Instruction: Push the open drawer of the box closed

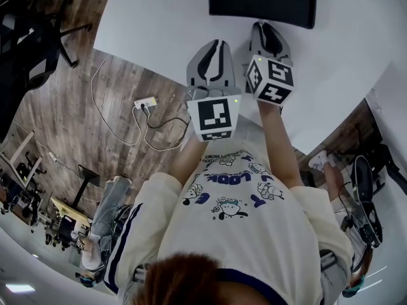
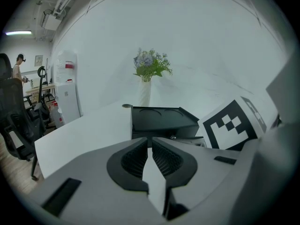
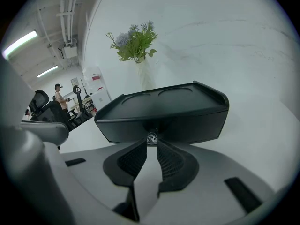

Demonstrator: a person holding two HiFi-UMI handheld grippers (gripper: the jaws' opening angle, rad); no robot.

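Observation:
A black box point(image 1: 262, 2) stands on the white table point(image 1: 159, 24) at the far edge of the head view. In the right gripper view its drawer front point(image 3: 187, 125) fills the middle, with a small silver knob point(image 3: 151, 138) low on it. My right gripper point(image 3: 151, 145) is shut, its tips right against that knob. In the head view the right gripper point(image 1: 267, 25) reaches the box's near side. My left gripper point(image 1: 216, 43) hovers to the left and a little back, shut and empty. The left gripper view shows the box point(image 2: 161, 118) ahead of the left gripper point(image 2: 150, 142).
A white vase of flowers point(image 2: 146, 81) stands behind the box, with a small dark round object point(image 2: 126, 106) beside it. Left of the table lies a wooden floor with a power strip and cables point(image 1: 145, 103), and office chairs point(image 1: 32, 37). A person point(image 2: 18, 67) stands far off.

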